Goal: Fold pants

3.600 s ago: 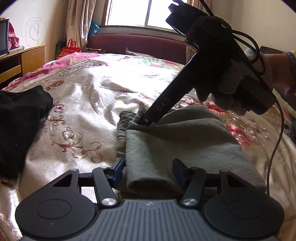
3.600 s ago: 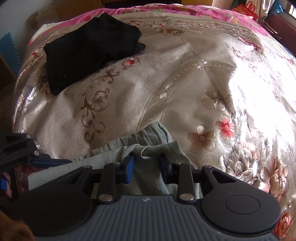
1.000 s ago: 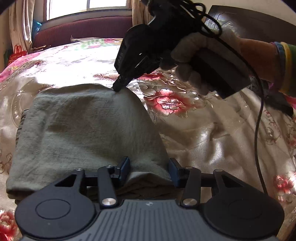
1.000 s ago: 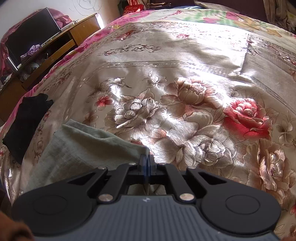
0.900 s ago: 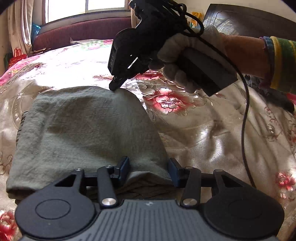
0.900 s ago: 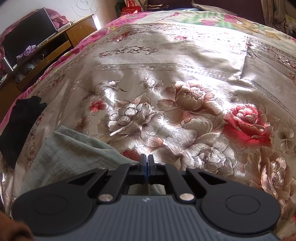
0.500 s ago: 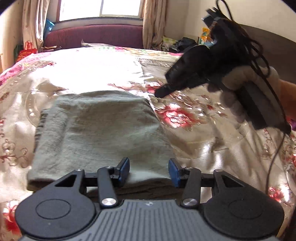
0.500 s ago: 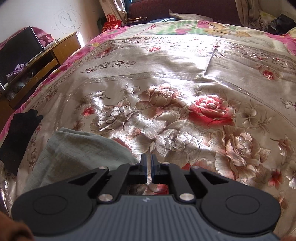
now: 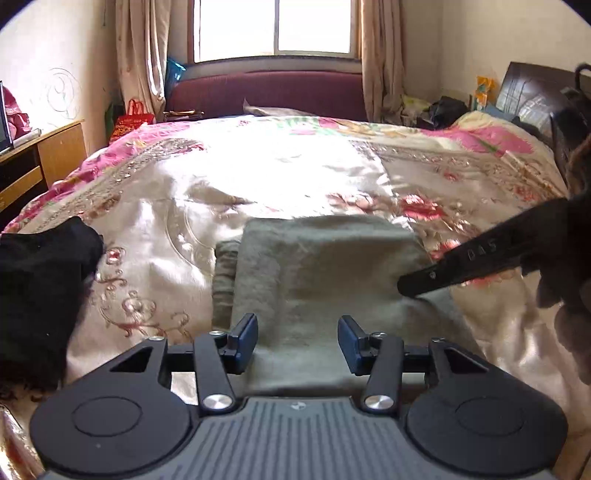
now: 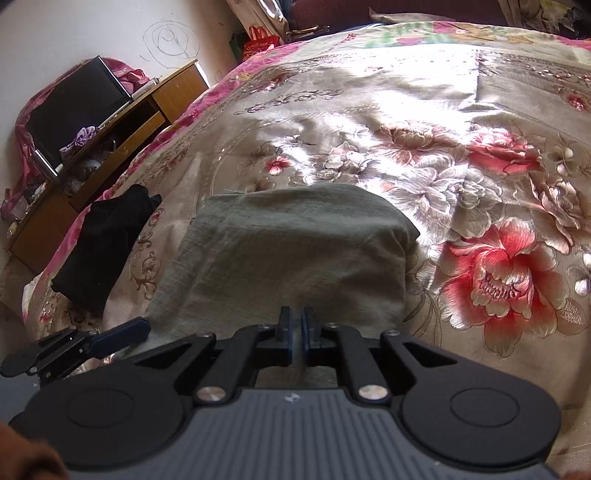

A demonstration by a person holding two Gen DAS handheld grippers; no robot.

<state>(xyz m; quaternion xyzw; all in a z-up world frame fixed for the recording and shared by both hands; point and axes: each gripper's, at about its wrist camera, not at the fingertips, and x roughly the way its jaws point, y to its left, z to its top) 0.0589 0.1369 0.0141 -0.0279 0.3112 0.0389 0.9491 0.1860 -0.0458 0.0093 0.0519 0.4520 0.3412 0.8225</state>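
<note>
On the floral bedspread (image 10: 480,155), folded pants (image 10: 288,251) lie under both opening, empty grippers (image 9: 297,338) (image 10: 296,332), near edge hidden.

pants (image 9: 325,266) on bed (image 9: 280,173), garment (image 9: 40,288) (left)

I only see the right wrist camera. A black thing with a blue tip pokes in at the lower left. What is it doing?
Observer: That is the left gripper. Its jaws are opening, already wide apart, and nothing is pinched between them.
Visitor: Do the folded pants look tidy from that side?
Observer: Mostly. On the left side of the pants, a bunched layer sticks out from under the top fold.
Visitor: What is past the far end of the bed?
Observer: A bright window with a dark red sofa below it.
</note>
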